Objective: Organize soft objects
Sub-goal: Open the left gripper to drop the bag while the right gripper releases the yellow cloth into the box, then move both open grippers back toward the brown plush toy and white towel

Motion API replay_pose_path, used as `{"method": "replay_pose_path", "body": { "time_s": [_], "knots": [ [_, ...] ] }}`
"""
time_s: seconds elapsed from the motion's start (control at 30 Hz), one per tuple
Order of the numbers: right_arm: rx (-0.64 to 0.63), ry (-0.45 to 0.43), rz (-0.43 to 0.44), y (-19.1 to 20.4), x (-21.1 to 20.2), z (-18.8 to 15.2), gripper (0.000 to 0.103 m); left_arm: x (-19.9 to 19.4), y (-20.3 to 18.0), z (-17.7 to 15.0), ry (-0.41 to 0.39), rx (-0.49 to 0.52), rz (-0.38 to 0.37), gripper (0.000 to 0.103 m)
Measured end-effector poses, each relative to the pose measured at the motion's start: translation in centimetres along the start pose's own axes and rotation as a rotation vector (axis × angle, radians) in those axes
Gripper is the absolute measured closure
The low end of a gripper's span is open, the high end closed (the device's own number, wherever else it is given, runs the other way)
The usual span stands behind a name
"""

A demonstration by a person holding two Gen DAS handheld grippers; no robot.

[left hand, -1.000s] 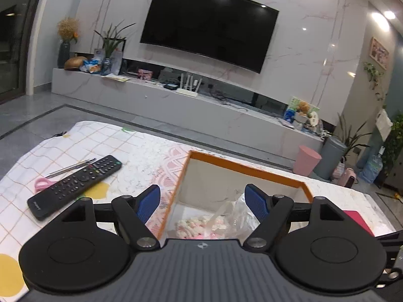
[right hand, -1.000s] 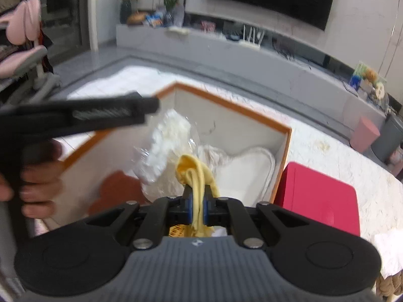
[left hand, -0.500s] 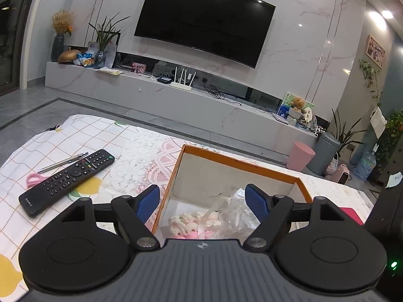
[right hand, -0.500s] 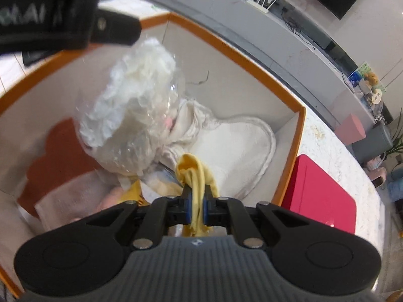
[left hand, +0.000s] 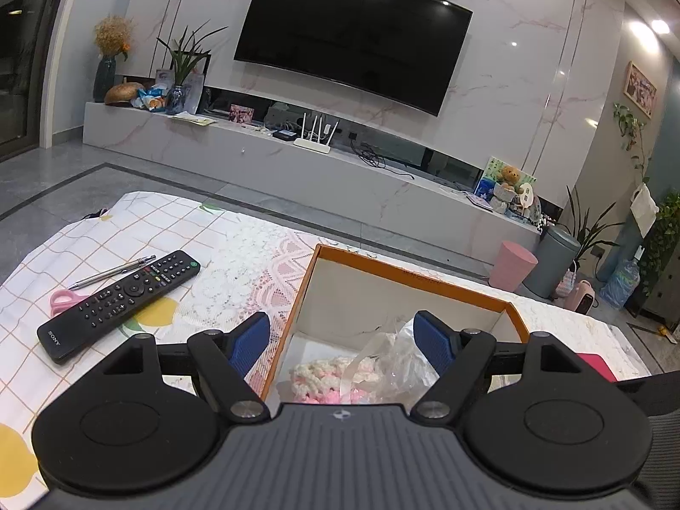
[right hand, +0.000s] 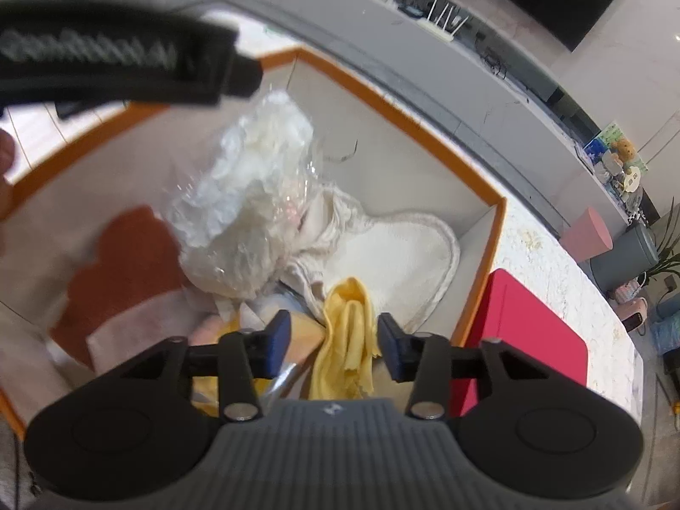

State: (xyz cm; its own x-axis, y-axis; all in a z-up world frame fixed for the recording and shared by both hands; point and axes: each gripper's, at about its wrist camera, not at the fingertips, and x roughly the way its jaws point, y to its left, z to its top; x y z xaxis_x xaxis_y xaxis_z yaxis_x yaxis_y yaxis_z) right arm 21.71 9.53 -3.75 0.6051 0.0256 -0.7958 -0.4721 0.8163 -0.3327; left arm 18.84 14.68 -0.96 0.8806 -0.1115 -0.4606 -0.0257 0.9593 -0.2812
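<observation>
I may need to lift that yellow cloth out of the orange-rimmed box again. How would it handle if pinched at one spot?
The yellow cloth lies in limp folds, so it would probably droop from any pinch. It looks thin, so likely light. It lies loose between the right claw pads, over other soft items in the box, and might drag them.

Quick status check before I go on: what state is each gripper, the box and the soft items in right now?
Left gripper: open, empty, over the box.
Right gripper: jaws just opened, pads clear of the yellow cloth.
Yellow cloth: crumpled, between the jaws.
Orange box: lidless, holding soft items.
Plastic-wrapped bundle: lying in the box.
</observation>
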Motion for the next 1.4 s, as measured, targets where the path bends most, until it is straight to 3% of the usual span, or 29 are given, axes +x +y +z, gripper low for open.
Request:
{"method": "replay_pose_path", "body": {
  "time_s": [0.13,0.33,0.5,0.7,0.93,1.1,1.4],
  "knots": [
    [0.021,-0.074,0.028,-0.6,-2.6,-0.9,0.036,-0.1,-0.5,-0.2,-0.006,0.029,0.0,0.012],
    [0.081,-0.181,0.008,-2.6,-5.9,-2.9,0.029,-0.1,-1.2,-0.6,-0.018,0.087,0.008,0.012],
    [0.123,-0.178,0.028,-4.5,-7.8,-4.7,0.026,0.0,-1.4,-0.7,-0.016,0.097,0.026,0.012],
    [0.156,-0.204,-0.032,-7.6,-9.2,-6.4,0.02,0.1,-1.5,-0.9,-0.008,0.108,0.029,0.012],
    [0.296,-0.2,-0.122,-14.7,-9.9,-8.8,0.019,-0.4,-1.9,-1.1,-0.051,0.132,0.057,0.012],
    [0.411,-0.199,-0.232,-19.6,-10.8,-11.3,0.014,-1.5,-3.0,-0.9,-0.08,0.153,0.08,0.012],
    [0.643,-0.233,-0.275,-27.8,-12.7,-18.5,0.012,-5.3,-7.6,-0.3,-0.211,0.216,0.088,0.012]
  ]
}}
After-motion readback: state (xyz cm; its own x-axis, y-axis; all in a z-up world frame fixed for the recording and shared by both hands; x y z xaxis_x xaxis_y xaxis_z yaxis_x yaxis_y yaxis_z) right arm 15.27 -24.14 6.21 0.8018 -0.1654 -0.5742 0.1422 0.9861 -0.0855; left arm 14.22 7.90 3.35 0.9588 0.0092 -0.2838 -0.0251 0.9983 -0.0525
